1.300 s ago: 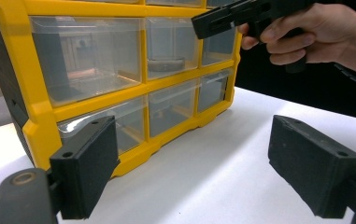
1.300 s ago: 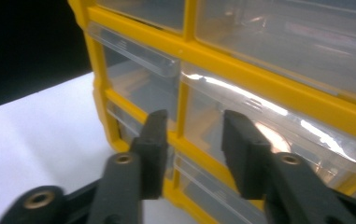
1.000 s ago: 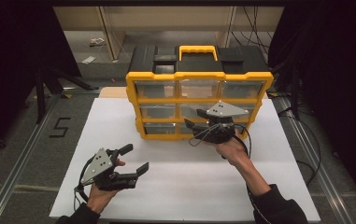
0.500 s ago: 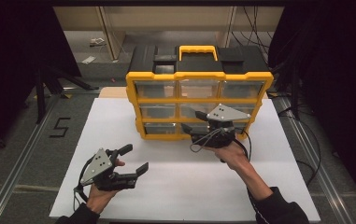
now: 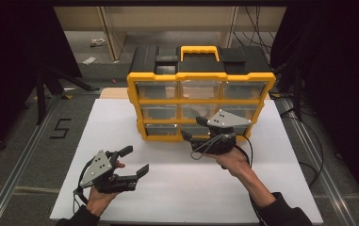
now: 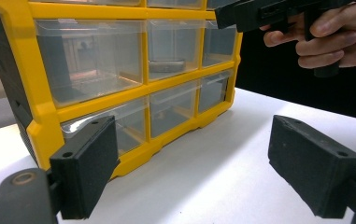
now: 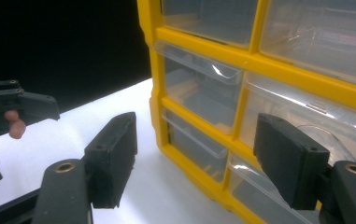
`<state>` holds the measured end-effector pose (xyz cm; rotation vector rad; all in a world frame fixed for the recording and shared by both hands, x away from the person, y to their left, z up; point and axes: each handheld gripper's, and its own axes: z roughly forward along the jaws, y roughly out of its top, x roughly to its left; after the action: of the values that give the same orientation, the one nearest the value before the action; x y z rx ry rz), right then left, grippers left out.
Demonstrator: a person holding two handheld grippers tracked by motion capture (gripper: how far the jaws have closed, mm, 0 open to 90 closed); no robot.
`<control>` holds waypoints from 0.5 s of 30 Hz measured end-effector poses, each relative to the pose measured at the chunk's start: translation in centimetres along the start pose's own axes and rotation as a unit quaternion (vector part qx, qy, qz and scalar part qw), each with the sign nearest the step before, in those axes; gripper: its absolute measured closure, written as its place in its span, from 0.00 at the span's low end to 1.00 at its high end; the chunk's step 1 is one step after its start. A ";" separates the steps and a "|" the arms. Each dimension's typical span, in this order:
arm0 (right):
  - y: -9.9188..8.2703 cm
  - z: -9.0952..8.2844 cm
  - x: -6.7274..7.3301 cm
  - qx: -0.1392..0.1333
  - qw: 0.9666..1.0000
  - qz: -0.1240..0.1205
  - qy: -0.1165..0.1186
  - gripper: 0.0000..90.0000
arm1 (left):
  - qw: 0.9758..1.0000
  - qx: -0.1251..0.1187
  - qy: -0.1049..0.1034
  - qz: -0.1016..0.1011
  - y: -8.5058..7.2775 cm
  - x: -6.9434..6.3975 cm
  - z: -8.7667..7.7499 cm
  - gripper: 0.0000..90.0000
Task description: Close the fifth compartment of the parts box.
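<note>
A yellow organizer cabinet (image 5: 200, 101) with clear drawers, a black top and a yellow handle stands at the back of the white table (image 5: 167, 188). My right gripper (image 5: 192, 129) hovers right in front of its bottom row, pointing left along the drawers. Its jaws have just been opening and stand open with nothing between them. The right gripper view has these jaws (image 7: 194, 137) apart before the lower drawers (image 7: 199, 100). My left gripper (image 5: 137, 161) is held open low over the front left of the table, empty. The left gripper view (image 6: 196, 154) faces the cabinet (image 6: 133, 88) and the person's right hand (image 6: 334, 37).
The cabinet fills the back middle of the board. White surface lies in front of it and on both sides. A floor mark "5" (image 5: 60, 128) and a metal rail (image 5: 21, 160) lie to the left. Cables (image 5: 309, 165) trail off the right edge.
The right gripper has drawn slightly back from the cabinet front toward the person, and its jaws stand wider apart. The left gripper has stayed where it was.
</note>
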<state>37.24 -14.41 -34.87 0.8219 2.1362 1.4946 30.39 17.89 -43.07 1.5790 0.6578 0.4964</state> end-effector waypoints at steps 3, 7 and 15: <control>-0.1 -0.2 0.2 -0.004 1.000 -0.001 0.001 0.34 | 1.000 0.000 0.001 0.000 0.0 0.0 0.0 0.18; -0.3 -0.5 0.3 -0.010 1.000 -0.001 0.002 0.34 | 1.000 -0.001 0.002 -0.001 0.0 0.0 0.0 0.18; -0.8 -1.5 0.3 -0.029 1.000 0.006 0.004 0.33 | 1.000 0.001 0.001 0.000 0.0 0.0 0.0 0.18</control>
<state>35.91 -15.44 -35.09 0.8098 2.0862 1.5614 30.39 17.90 -43.07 1.5800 0.6591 0.4979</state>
